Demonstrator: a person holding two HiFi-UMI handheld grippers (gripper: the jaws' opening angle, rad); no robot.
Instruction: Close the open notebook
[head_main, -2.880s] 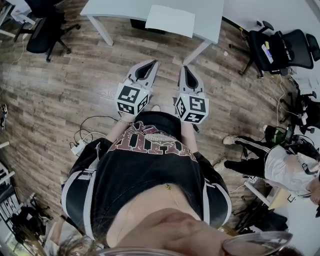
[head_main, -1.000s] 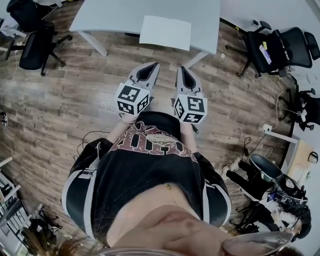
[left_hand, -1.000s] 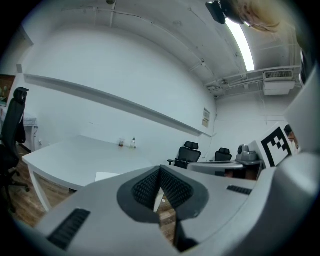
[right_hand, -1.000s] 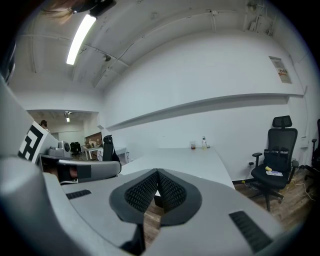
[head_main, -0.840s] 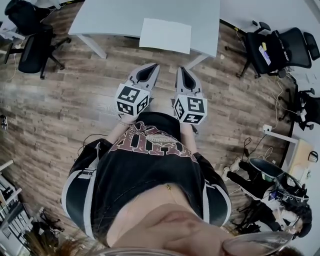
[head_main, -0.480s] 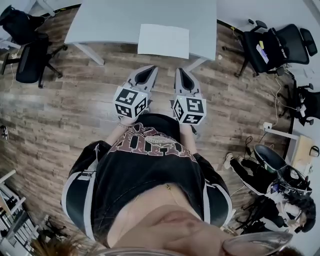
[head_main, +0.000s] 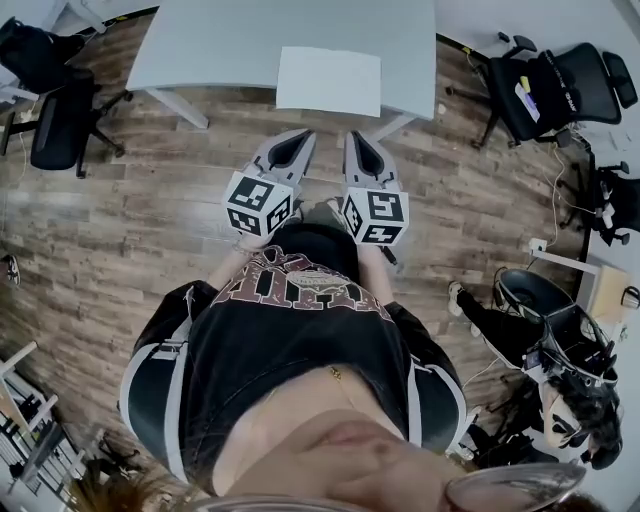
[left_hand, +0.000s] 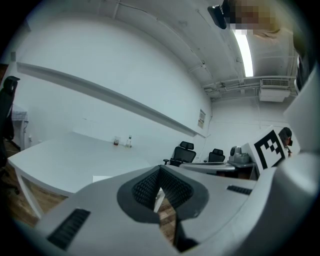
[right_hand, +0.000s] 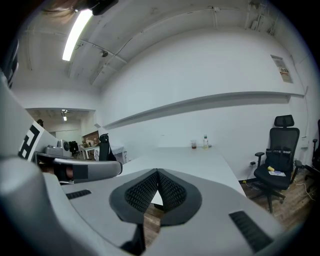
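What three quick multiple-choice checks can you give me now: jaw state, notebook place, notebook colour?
1. How do the jaws of the left gripper and right gripper stand?
A. both open
B. both shut, empty
C. one open, one shut

2. Where is the notebook?
A. in the left gripper
B. on the table
C. in the right gripper

3. What colour is the notebook's visible face?
A. white
B. red
C. black

Answers:
1 B: each gripper view shows its ridged pads meeting with nothing between them.
2 B: the head view shows it lying flat near the table's near edge, ahead of both grippers and apart from them.
3 A: it shows as a plain white rectangle on the grey tabletop.
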